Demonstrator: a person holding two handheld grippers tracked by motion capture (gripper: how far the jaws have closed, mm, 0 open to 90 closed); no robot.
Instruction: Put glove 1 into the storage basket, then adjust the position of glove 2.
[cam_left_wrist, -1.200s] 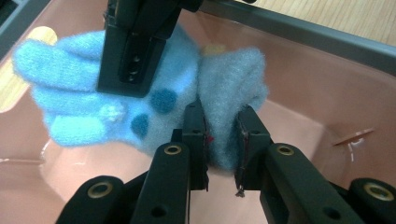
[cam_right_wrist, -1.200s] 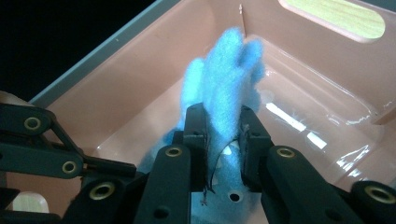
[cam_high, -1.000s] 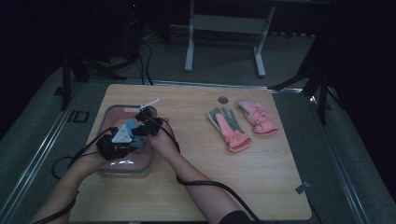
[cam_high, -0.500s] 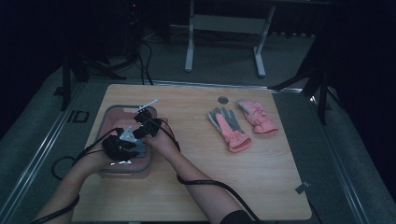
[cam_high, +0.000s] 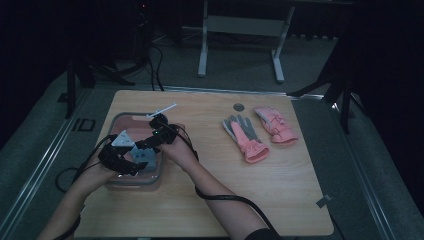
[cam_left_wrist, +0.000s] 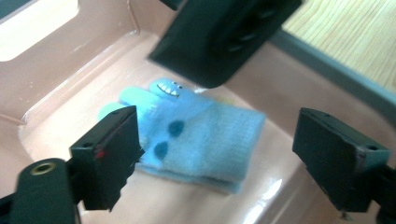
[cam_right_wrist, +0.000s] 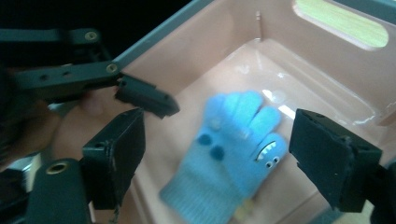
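A light blue knit glove (cam_left_wrist: 201, 135) with a monster face lies flat on the floor of a pink plastic bin (cam_high: 130, 116) at the table's left. My left gripper (cam_left_wrist: 222, 140) hangs over it, open. Its jaws have just been opening and stand either side of the glove without touching it. My right gripper (cam_right_wrist: 222, 142) is open too, and its jaws have also just been opening, with the glove (cam_right_wrist: 233, 154) below them. Both grippers, left (cam_high: 131, 161) and right (cam_high: 150, 142), face each other inside the bin. A finger (cam_right_wrist: 147, 100) of the left gripper reaches in beside the glove.
A pair of pink and grey gloves (cam_high: 257, 132) lies on the wooden table (cam_high: 225, 200) to the right. A small round grey disc (cam_high: 239, 106) sits near the far edge. Bin walls (cam_right_wrist: 219, 42) close in around both grippers. A metal stand is beyond the table.
Both hands stay over the bin with little movement. The jaws of both grippers stand wider apart than before, and the blue glove rests on the bin floor.
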